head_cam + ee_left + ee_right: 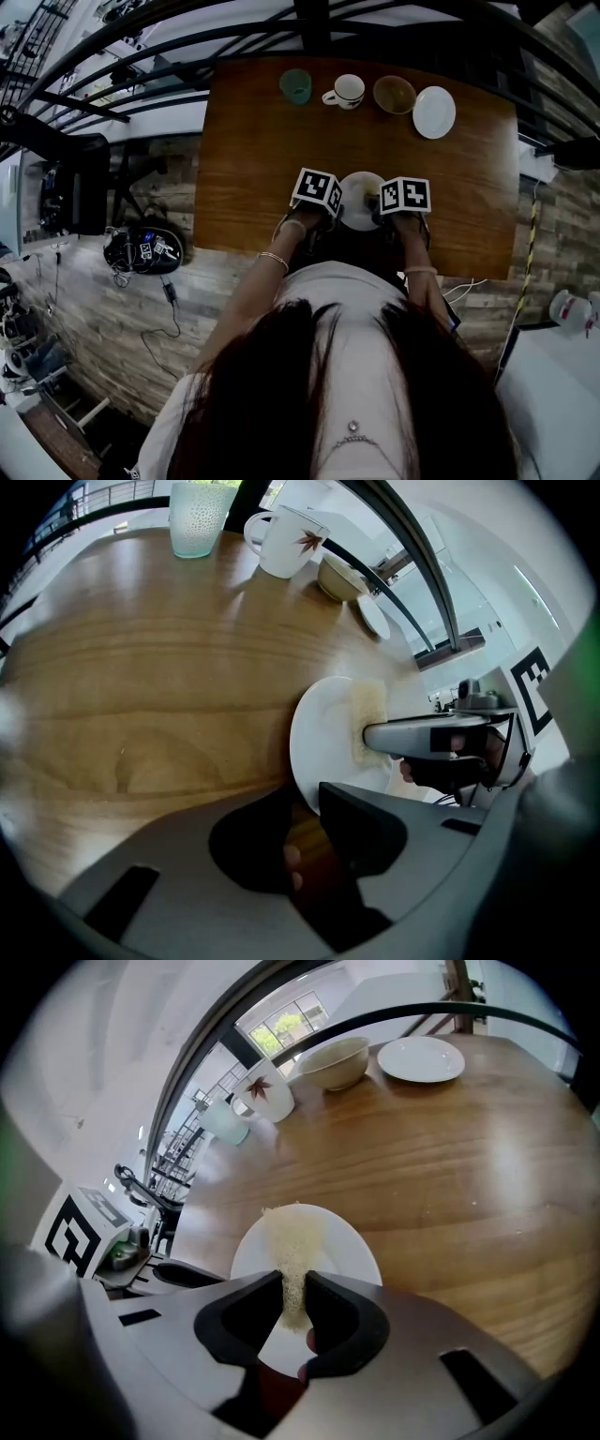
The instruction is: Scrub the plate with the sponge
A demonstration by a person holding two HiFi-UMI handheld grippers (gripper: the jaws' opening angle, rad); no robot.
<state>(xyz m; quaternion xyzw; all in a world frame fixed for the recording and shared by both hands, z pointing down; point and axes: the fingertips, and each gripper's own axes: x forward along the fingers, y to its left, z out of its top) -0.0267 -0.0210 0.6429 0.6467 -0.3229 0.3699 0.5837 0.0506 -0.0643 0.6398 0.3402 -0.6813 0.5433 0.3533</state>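
Observation:
A white plate [359, 206] lies at the near edge of the wooden table [262, 150], between my two grippers. My left gripper [330, 217] sits at the plate's left rim. In the left gripper view its jaws [305, 822] close on the rim of the plate [328, 742]. My right gripper [380, 214] comes in from the right, shut on a pale yellow sponge [292, 1251]. The sponge lies pressed across the plate [352, 1251], sticking out past the jaws [293, 1302]. The left gripper view shows the sponge [367, 719] under the right gripper's finger [422, 735].
Along the table's far side stand a green cup [295, 85], a white mug [347, 91], a bowl [395, 94] and a second white plate [434, 112]. A black railing runs beyond the far edge. Bare wood lies between those dishes and the near plate.

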